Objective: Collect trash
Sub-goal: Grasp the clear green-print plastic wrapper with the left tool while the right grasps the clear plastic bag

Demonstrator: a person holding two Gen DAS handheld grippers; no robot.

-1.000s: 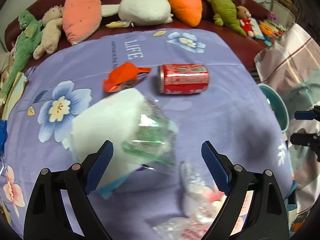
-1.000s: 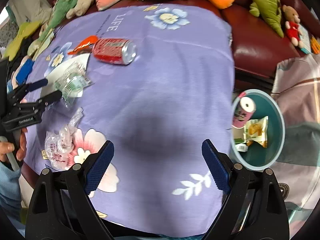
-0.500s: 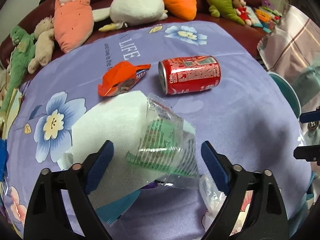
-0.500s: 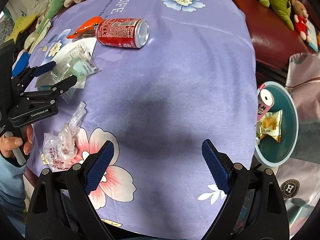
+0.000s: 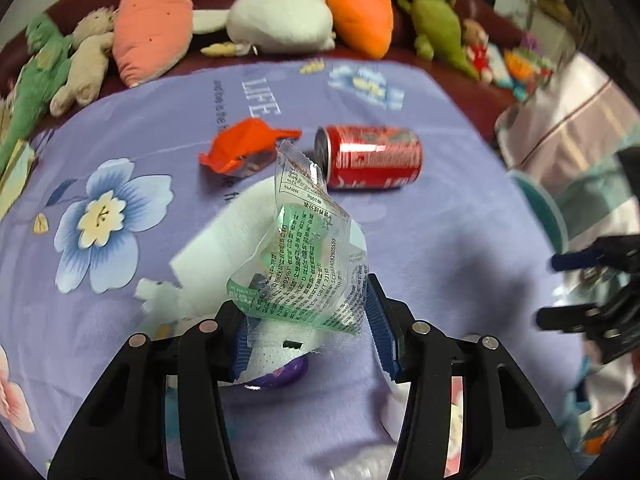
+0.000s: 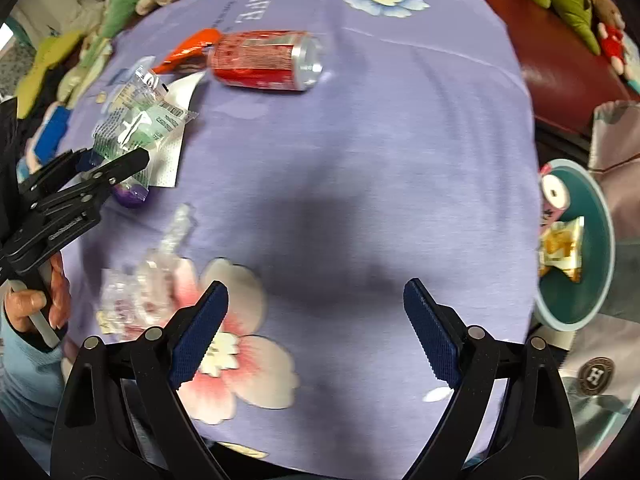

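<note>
Trash update: left gripper (image 5: pixel 306 330) was gaping over the clear green-printed wrapper (image 5: pixel 308 256) a second ago, now its jaws are closing with the wrapper bunched between the pads, on top of the white tissue (image 5: pixel 224 240); so pickup looks underway. Right gripper (image 6: pixel 316 332) stays spread wide, empty; can (image 6: pixel 266 60) still lying on the cloth, teal bin (image 6: pixel 596 240) waiting off the right edge.
</note>
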